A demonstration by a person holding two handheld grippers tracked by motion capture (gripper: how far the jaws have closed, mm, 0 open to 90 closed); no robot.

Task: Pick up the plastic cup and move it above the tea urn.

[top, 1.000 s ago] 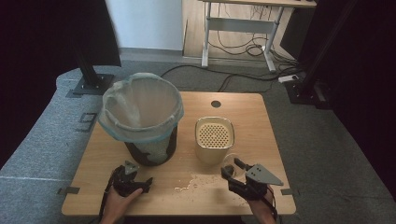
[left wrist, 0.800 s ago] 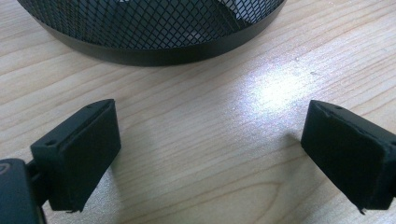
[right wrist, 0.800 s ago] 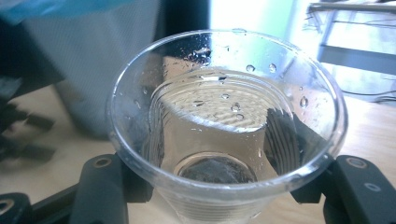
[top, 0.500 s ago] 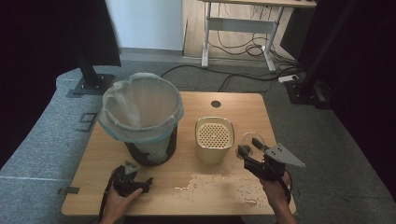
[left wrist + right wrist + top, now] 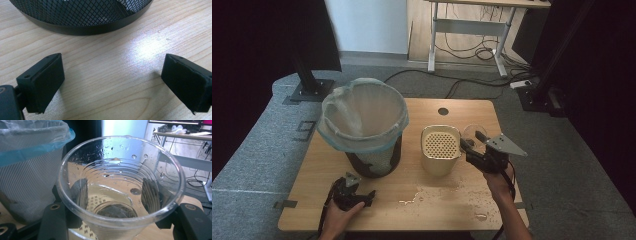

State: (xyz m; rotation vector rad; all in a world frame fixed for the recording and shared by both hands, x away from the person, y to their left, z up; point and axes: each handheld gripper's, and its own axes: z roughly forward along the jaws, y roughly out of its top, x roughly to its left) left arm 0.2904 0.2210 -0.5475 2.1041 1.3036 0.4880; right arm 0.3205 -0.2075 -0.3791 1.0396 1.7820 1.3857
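Holding a clear plastic cup (image 5: pixel 120 187) between its two black jaws, the right gripper (image 5: pixel 472 149) has it clamped low on the wall, with the rim standing open above the pads. The cup looks thin and light, and it would likely buckle under a hard squeeze, so a grip on the ribbed lower band, where the wall is stiffer, seems the safer place. Its inside is beaded with droplets and a shallow film of liquid sits at the bottom, so the wall is probably slippery and any tilt may spill what is left. It is transparent, tapered and ringed with faint ridges near the base.

Nearer the person, the left gripper (image 5: pixel 352 192) rests low over the wooden table (image 5: pixel 312 175) with its jaws spread wide and nothing between them. Scattered drops and small bits (image 5: pixel 432 192) lie on the tabletop between the two hands.

In the high view the cup (image 5: pixel 474 134) is lifted just beside a cream perforated container (image 5: pixel 440 149), to its right. Farther left stands a black mesh waste bin (image 5: pixel 364 132) lined with a translucent bag with a blue hem, well apart from the cup.
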